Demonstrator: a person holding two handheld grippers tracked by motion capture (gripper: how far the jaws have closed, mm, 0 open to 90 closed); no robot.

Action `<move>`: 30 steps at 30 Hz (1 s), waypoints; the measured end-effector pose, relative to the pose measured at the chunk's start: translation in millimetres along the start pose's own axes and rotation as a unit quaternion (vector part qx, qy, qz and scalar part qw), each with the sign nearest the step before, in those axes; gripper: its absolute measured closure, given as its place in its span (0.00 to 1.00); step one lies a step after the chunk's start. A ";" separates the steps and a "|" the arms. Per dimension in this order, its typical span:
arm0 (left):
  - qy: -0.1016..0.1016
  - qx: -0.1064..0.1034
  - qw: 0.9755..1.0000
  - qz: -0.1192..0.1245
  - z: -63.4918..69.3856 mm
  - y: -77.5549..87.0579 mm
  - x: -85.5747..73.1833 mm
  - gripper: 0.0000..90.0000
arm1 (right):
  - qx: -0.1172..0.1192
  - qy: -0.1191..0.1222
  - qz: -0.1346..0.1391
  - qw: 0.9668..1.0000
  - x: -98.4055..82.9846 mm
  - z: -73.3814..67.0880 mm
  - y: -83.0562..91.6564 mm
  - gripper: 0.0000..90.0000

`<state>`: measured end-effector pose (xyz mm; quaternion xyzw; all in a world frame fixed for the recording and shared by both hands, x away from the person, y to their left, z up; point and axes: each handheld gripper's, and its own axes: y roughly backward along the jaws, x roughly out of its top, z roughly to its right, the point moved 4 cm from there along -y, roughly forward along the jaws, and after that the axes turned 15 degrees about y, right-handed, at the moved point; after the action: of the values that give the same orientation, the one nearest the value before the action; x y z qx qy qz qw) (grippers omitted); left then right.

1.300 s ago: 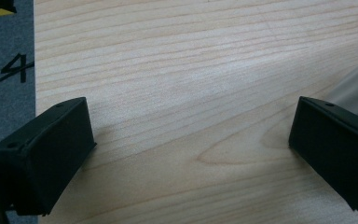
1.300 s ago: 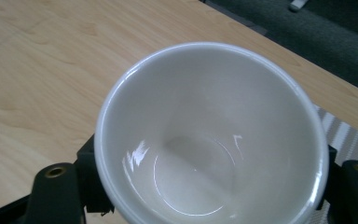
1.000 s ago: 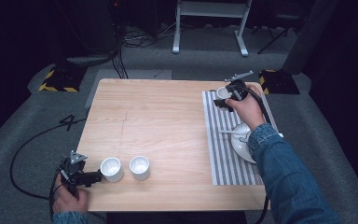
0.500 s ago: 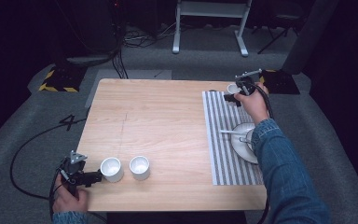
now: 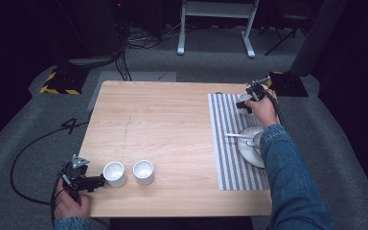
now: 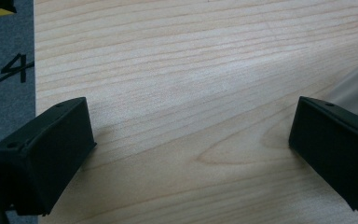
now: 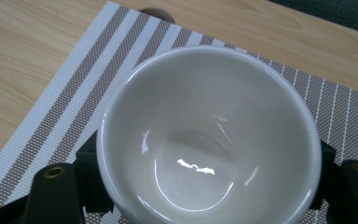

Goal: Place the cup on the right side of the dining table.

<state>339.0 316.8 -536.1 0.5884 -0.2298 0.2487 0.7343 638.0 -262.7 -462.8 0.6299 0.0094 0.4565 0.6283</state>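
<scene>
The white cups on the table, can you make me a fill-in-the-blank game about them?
1. The right gripper holds a white ____.
2. That gripper is over the ____ placemat.
3. Near the left gripper stand ____ white cups on the table.
4. The left gripper's jaws are ____.

Missing words: cup; striped; two; open

A pale wooden tabletop (image 5: 172,124) sits on grey carpet (image 5: 38,129) in a dark room. At twelve o'clock, a white metal stand (image 5: 218,24) rises from the floor. Black cables (image 5: 129,40) tangle at eleven o'clock. Yellow-and-black hazard-striped blocks (image 5: 60,79) sit at ten and two o'clock.
</scene>
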 end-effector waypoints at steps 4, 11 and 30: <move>0.000 0.000 1.000 0.000 0.0 0.0 0.0 0.00 | -0.002 -0.002 -0.017 1.000 -6.5 0.1 -9.9 0.30; 0.000 0.000 1.000 0.000 0.0 0.0 0.0 0.00 | 0.000 -0.010 -0.029 1.000 -12.4 -0.9 -21.5 0.30; 0.000 0.000 1.000 0.000 0.0 0.0 0.0 0.00 | 0.010 -0.035 -0.022 0.999 -18.6 0.1 -19.2 0.27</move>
<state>339.0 316.8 -536.1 0.5883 -0.2298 0.2487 0.7343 638.0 -269.6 -488.6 0.6515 0.0064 0.4200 0.6318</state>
